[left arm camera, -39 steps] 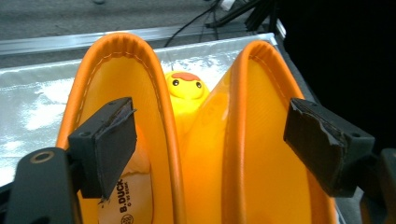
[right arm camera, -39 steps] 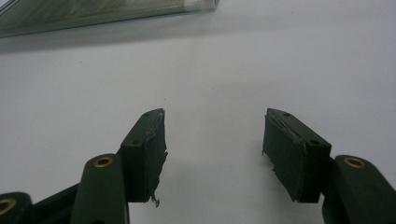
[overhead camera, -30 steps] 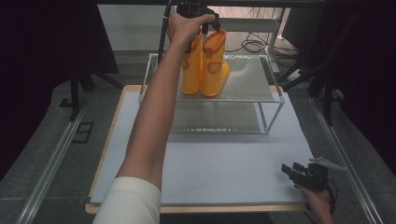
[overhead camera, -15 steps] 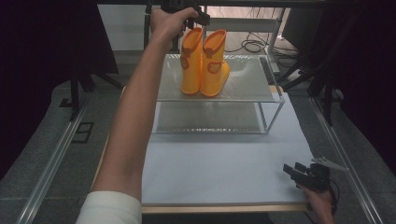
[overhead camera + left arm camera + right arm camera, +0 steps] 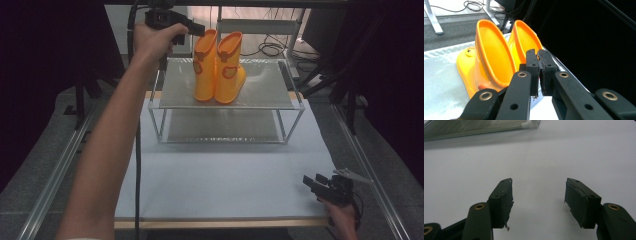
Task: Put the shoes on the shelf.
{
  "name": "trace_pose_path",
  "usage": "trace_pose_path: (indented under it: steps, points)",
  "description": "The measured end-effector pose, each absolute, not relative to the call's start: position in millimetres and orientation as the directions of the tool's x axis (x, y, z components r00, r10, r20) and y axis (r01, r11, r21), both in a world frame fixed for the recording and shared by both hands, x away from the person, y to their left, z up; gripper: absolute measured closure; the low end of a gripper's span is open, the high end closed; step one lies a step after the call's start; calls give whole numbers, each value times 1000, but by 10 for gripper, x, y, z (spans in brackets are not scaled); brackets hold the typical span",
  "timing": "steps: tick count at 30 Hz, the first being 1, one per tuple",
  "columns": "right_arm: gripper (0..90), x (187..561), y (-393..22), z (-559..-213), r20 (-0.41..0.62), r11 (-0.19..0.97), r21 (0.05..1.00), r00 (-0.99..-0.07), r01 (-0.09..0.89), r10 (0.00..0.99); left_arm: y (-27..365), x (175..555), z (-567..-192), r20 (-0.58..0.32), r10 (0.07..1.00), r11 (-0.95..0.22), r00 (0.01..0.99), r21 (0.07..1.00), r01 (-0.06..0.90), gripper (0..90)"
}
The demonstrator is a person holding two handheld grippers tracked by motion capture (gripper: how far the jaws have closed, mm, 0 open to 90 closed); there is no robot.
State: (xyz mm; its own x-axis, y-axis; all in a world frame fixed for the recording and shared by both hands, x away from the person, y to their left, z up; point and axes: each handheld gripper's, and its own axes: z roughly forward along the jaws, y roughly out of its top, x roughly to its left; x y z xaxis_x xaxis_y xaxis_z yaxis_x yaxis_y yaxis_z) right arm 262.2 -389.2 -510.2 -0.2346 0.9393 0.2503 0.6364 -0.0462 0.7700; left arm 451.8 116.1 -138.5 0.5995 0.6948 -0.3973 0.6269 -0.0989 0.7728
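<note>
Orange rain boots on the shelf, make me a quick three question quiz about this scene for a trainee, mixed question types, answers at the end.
1. True or false: the pair of orange rain boots stands upright on the top level of the glass shelf rack.
2. Which gripper has its jaws apart? A) left gripper B) right gripper
3. Fill in: the right gripper is low over the white ____, at its near right corner.

Key
1. True; the boots stand side by side, toes toward the person.
2. B; the left gripper's jaws are closed together, holding nothing, beside the boot tops.
3. Table top.
</note>
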Motion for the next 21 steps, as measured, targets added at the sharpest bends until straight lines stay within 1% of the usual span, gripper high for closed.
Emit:
trace_pose_path:
  steps: [7, 12, 21]
  points:
    - [387, 2621, -3864, -5102, 251, -46, 769, -235, 638, 939, 1318, 4372, -1528, -392, 674, -124, 626, 776, 619, 874]
    - [387, 2628, -3850, -5108, 244, -36, 769, -241, 638, 939, 1463, 4326, -1644, -414, 655, -121, 632, 768, 629, 879]
    - [387, 2633, -3844, -5109, 232, -23, 769, -245, 639, 941, 1623, 4336, -2014, -411, 679, -141, 608, 740, 658, 877]
